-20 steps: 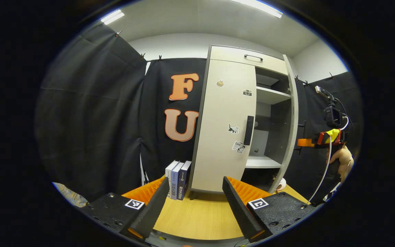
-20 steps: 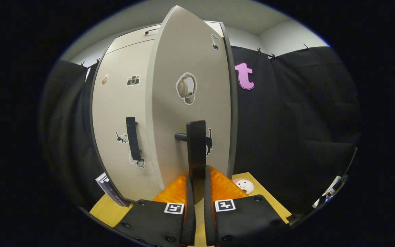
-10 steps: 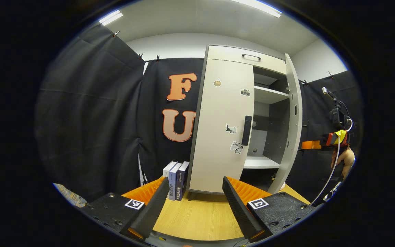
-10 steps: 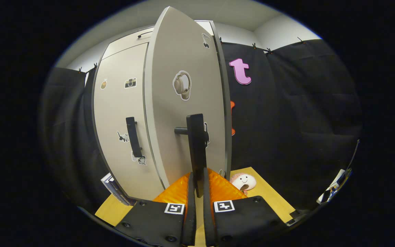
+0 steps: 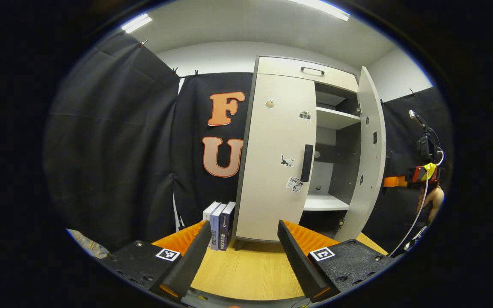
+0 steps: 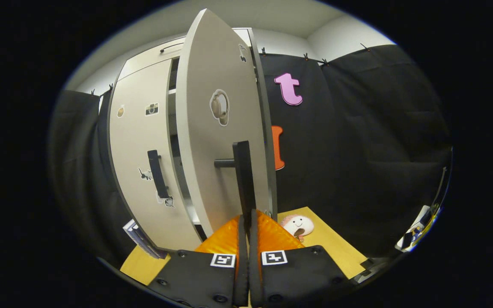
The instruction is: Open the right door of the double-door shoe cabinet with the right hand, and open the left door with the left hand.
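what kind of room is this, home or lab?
Likely a staged recording booth, not a home: black cloth clipped up as walls, a small sticker-covered shoe cabinet standing on a wooden tabletop, and strip ceiling lights.

The left gripper [image 5: 242, 252] hangs with its fingers spread wide — nothing between them. The right gripper [image 6: 246, 239] has its fingers pressed nearly together, level and pointing forward.

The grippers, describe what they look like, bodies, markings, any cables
In its own view the left gripper has black textured finger blocks with screw holes, each bearing a square black-and-white marker, with ribbed wedge fingers. The right gripper has the same blocks and markers. Seen from the left gripper view, it carries a black camera on top and a white cable hanging down.
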Motion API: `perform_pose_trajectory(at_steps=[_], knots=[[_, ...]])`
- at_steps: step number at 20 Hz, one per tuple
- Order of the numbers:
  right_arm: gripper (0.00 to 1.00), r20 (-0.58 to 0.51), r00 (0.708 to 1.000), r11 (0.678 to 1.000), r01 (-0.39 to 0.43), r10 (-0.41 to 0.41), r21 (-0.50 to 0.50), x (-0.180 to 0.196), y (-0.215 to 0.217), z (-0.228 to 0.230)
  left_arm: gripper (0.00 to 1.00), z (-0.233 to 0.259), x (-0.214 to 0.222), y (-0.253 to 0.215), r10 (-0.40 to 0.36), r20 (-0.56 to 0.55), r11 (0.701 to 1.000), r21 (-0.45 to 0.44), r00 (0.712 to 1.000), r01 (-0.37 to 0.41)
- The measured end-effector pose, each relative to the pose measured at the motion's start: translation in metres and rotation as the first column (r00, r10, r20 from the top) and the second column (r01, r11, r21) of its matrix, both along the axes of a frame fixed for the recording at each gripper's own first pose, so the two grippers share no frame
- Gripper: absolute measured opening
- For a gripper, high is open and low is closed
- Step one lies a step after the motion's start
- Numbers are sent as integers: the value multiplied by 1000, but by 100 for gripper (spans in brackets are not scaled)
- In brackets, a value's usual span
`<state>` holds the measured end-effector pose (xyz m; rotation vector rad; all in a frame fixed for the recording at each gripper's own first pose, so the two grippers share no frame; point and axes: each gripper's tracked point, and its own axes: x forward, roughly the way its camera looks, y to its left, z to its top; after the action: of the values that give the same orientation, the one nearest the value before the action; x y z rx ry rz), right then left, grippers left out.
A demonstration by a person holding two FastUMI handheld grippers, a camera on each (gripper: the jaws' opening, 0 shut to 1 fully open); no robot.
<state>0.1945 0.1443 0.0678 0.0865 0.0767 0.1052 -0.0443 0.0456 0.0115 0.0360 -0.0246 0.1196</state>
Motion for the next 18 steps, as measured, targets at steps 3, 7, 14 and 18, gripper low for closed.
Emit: perform_pose_trajectory(at_steps=[3, 7, 14, 18], knots=[[9, 4, 1000, 1000, 1, 0, -14, 1, -6, 0, 95, 0, 2, -5, -7, -4, 1000, -2, 1000, 7], [9, 4, 1000, 1000, 23, -23, -7, 2, -15, 1, 95, 0, 4, -11, -9, -2, 1000, 4, 1000, 9], [9, 5, 998, 998, 56, -56, 6, 4, -32, 1, 95, -2, 18, -30, -17, -11, 1000, 11, 1000, 18], [9, 17, 996, 996, 85, -85, -7, 10, -45, 3, 95, 3, 27, -40, -17, 1, 1000, 24, 1000, 17]])
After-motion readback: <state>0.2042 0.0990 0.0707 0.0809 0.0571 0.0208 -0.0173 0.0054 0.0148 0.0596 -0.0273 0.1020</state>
